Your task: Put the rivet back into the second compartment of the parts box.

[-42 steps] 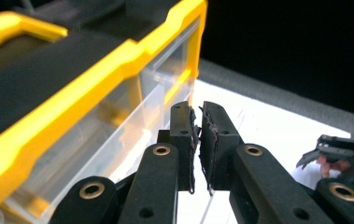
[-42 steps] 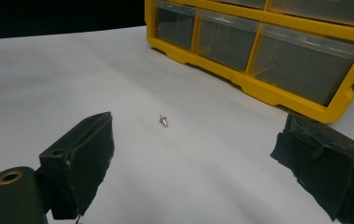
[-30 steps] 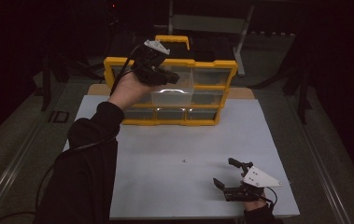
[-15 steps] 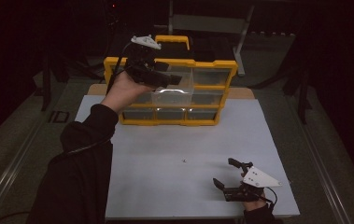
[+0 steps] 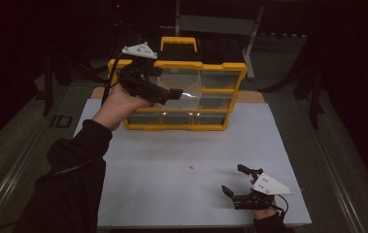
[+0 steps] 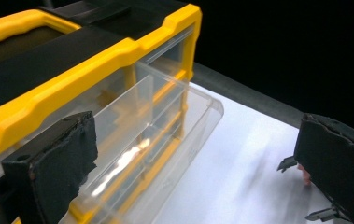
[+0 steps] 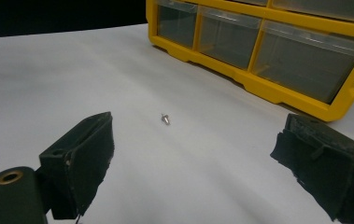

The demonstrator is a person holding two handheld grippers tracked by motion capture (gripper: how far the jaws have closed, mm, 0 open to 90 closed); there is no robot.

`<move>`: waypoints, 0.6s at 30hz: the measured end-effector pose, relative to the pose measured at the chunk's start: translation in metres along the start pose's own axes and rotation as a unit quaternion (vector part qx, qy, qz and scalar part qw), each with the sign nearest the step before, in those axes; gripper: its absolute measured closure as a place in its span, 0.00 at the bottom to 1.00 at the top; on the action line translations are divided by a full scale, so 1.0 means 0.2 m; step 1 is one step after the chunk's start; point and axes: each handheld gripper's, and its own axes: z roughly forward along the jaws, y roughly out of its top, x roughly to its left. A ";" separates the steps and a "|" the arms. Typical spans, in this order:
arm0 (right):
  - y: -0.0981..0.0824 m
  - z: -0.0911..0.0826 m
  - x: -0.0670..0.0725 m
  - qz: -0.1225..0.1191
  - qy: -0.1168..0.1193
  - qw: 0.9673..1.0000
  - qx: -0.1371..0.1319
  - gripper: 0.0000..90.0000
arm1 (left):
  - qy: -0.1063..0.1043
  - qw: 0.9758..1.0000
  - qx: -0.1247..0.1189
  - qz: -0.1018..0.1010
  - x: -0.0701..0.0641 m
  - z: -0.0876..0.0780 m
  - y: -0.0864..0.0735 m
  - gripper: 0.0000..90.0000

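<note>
Screw (image 7: 165,118) lies alone on the white surface (image 5: 162,179), in front of the yellow organiser (image 5: 223,127), ahead of the right tongs (image 5: 237,180), which stand wide open and empty. Left tongs (image 6: 188,158), jaws just opened and empty, sit beside the pulled-out clear drawer (image 6: 165,135), which looks empty. The right hand is nearer the screw.

— What do we have around the work here?
— We see a white table top (image 5: 172,160) under light, and the room beyond it very dark.
— And behind?
— We make out a grey metal frame (image 5: 215,22) and dark stand legs (image 5: 50,92) on a grey floor (image 5: 21,141).
</note>
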 end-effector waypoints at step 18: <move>0.00 0.00 0.00 -0.001 0.000 1.000 0.000 0.11 | -0.066 0.997 -0.017 0.025 -0.17 -0.02 -0.27 0.00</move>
